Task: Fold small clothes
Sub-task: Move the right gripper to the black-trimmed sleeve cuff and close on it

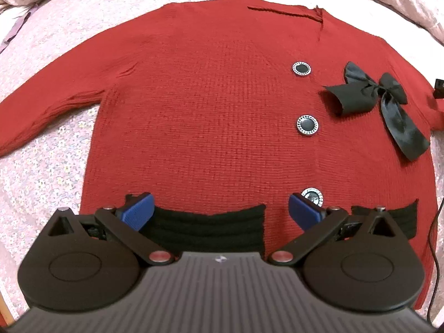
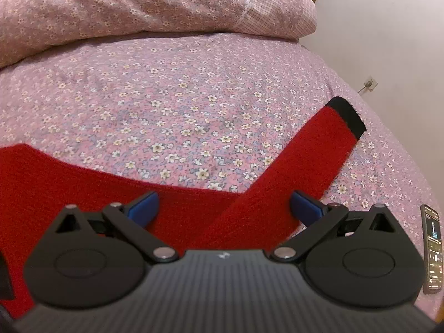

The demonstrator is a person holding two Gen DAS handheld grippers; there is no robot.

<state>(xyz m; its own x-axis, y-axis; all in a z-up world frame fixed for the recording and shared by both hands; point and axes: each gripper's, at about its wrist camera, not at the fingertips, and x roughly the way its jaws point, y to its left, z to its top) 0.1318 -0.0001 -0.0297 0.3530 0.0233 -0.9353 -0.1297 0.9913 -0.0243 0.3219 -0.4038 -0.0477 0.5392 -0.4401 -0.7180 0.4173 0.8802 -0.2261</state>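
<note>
A small red knit cardigan (image 1: pixel 211 116) lies flat on the bed, front up, with black round buttons (image 1: pixel 307 125), a black bow (image 1: pixel 385 102) and black-trimmed pockets (image 1: pixel 211 227). My left gripper (image 1: pixel 221 211) hovers open over the lower hem, its blue pads (image 1: pixel 138 212) wide apart and empty. In the right wrist view the right sleeve (image 2: pixel 291 172) stretches out to the upper right and ends in a black cuff (image 2: pixel 347 116). My right gripper (image 2: pixel 223 208) is open over the base of that sleeve, holding nothing.
The bed carries a pink floral sheet (image 2: pixel 166 97), with a bunched quilt (image 2: pixel 138 2) along the far side. A phone (image 2: pixel 431 249) lies at the right edge of the bed. A white wall (image 2: pixel 388 27) stands beyond. The left sleeve (image 1: pixel 50 111) trails left.
</note>
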